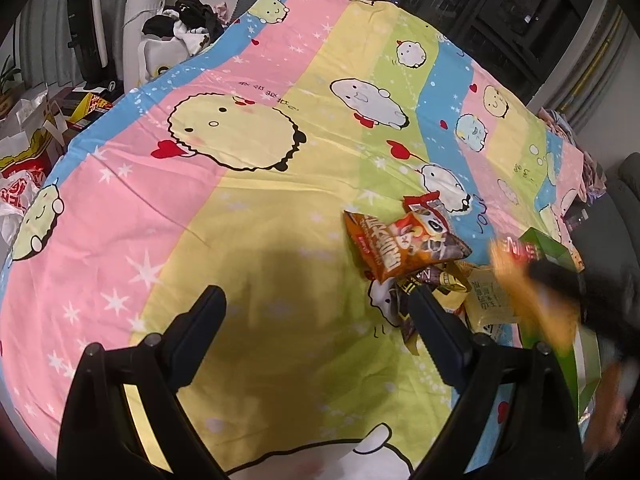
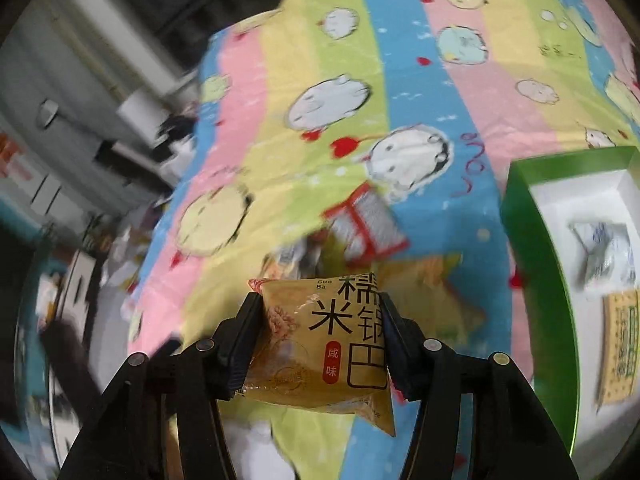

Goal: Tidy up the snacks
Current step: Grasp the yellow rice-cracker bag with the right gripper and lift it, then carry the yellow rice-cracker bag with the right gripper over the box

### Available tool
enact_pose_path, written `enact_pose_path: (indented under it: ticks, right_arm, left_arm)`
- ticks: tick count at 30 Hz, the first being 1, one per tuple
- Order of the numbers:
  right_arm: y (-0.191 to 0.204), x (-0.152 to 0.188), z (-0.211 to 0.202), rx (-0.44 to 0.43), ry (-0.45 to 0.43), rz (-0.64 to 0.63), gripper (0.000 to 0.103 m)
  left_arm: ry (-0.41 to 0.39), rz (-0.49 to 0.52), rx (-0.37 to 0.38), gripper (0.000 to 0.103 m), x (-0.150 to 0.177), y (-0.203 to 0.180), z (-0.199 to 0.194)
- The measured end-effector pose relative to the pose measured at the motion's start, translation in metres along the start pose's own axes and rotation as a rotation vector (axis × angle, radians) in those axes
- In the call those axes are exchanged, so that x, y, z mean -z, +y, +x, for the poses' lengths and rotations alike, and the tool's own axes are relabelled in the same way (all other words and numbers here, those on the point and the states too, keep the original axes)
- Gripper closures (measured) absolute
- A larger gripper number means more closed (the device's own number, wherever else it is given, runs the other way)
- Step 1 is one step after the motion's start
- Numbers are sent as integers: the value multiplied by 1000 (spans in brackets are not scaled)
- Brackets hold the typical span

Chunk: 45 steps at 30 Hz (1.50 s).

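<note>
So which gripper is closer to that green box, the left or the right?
Right. The right gripper, clamped on a yellow snack packet, is just beside the green box. The left gripper hangs open over the bedsheet, further away.

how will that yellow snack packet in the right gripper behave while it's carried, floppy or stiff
The yellow snack packet looks puffed and glossy, so probably light and a bit slippery. The right gripper pinches its sides and the lower corner hangs past the pads, so it may sag or twist. Its contents are likely brittle.
</note>
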State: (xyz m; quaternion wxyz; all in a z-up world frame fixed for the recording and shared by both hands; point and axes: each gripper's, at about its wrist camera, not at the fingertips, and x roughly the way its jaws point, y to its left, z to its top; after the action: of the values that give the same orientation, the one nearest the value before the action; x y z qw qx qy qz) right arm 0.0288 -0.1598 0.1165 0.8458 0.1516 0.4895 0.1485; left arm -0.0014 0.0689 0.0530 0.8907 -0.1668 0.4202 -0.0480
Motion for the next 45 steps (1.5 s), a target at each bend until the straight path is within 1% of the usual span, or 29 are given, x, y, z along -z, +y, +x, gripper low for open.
enact_pose_path:
  ticks: [3, 5, 8, 10, 12, 13, 14, 16, 18, 20, 22, 24, 26, 28, 32, 36, 39, 42, 45]
  right_arm:
    - [0, 26, 7, -10, 60, -17, 45]
    - [-1, 41, 18, -7, 121, -31, 45]
    - [2, 50, 34, 27, 164, -57, 45]
    - [-1, 52, 45, 66, 190, -50, 45]
    - [-6, 52, 47, 56, 185, -32, 42]
    - [-10, 51, 47, 44, 191, -10, 40]
    - [-13, 51, 45, 30, 196, 10, 40]
    - [-18, 50, 37, 3, 188, 40, 40]
    - [-24, 49, 23, 13, 143, 51, 40]
    - [-26, 46, 6, 34, 80, 60, 40]
    - [-29, 45, -4, 12, 55, 74, 40]
    - [-32, 43, -4, -43, 64, 88, 40]
    - [-35, 44, 3, -102, 104, 120, 40]
    - [-35, 46, 11, -123, 135, 132, 40]
    - [-32, 51, 29, -109, 188, 130, 40]
    - [-33, 54, 42, -98, 222, 134, 40]
    - [-33, 56, 51, -108, 249, 139, 40]
    - [-30, 57, 53, -92, 241, 123, 40]
    - [-25, 58, 50, -79, 222, 93, 43]
  left_arm:
    - [17, 1, -10, 11, 2, -2, 2]
    - [29, 12, -16, 12, 3, -4, 4]
    - [39, 32, -22, 13, 6, -9, 6]
    - [47, 48, -30, 13, 9, -12, 7]
    - [54, 54, -33, 15, 11, -15, 9]
    - [62, 50, -24, 20, 12, -16, 9]
    - [73, 44, -5, 23, 13, -17, 8]
    - [89, 39, 40, 24, 14, -19, 7]
    - [105, 64, 64, 27, 17, -26, 5]
    - [130, 99, 79, 34, 22, -35, 4]
    - [169, 137, 112, 36, 28, -46, 4]
    - [199, 150, 169, 38, 34, -53, 4]
    - [233, 157, 217, 40, 38, -60, 6]
    - [256, 167, 221, 42, 41, -65, 10]
    - [305, 192, 206, 46, 49, -72, 20]
    - [353, 173, 237, 49, 53, -74, 27]
    - [358, 202, 255, 51, 58, -79, 27]
    - [363, 201, 277, 55, 60, -79, 24]
    - [356, 189, 290, 57, 59, -79, 22]
